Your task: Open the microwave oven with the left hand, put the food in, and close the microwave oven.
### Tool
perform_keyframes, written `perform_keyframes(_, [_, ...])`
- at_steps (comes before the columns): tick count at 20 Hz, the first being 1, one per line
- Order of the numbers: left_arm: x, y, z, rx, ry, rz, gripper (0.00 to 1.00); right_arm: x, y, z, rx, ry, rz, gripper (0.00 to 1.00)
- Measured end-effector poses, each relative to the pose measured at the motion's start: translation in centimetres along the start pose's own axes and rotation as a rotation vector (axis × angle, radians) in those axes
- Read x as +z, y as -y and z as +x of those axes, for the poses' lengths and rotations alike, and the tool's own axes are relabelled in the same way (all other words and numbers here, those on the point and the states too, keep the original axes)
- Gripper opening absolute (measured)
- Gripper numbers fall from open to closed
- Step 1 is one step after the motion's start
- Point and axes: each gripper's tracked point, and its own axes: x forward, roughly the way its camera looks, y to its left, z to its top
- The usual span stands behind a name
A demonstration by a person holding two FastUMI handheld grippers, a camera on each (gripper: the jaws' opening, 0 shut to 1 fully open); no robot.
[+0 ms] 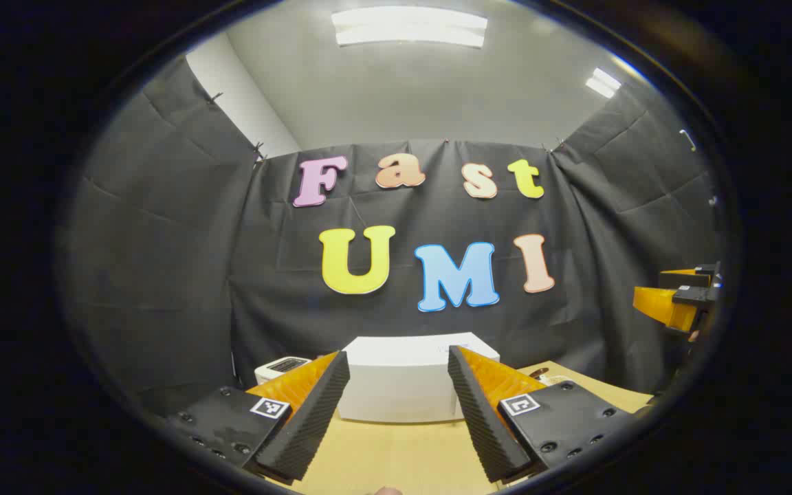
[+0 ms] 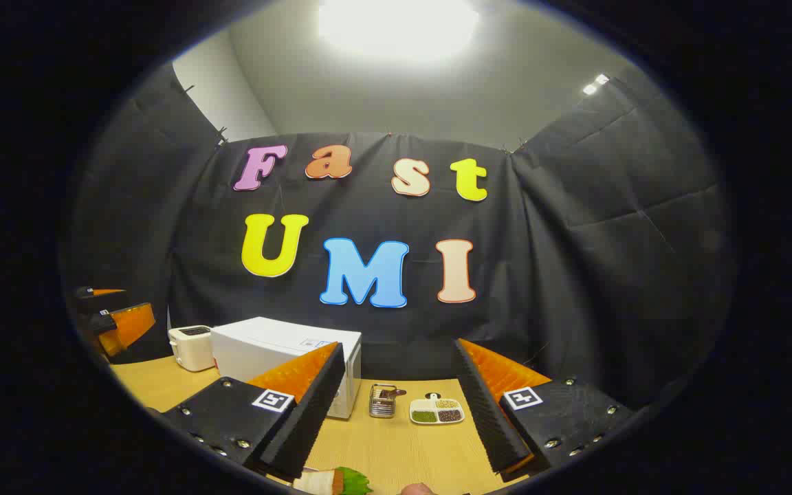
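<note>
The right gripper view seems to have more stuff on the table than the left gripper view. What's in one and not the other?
The right gripper view adds a small metal holder, a divided dish of grains and a leafy piece of food at the bottom edge. The left gripper view adds a second ceiling light seen clearly as a panel. Both share the white microwave oven with its door closed, the white toaster beside it, the wooden table and each other's gripper at the edge.
</note>
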Motion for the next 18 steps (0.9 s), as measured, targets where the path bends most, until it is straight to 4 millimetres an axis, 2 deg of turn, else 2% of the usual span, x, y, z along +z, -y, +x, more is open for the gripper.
perform_keyframes(11, [-0.2, 0.5, -0.4, 0.004, -0.016, -0.012, 0.96, 0.2, -0.1, -0.1, 0.02, 0.021, 0.02, 0.95])
perform_keyframes(14, [1.0, 0.7, -0.7, 0.018, 0.018, 0.014, 0.95, -0.2, -0.3, 0.1, 0.048, 0.009, 0.019, 0.95])
perform_keyframes(18, [1.2, 1.8, -1.0, 0.018, 0.02, 0.015, 0.96, -0.2, 0.3, 0.2, 0.056, 0.018, 0.015, 0.95])
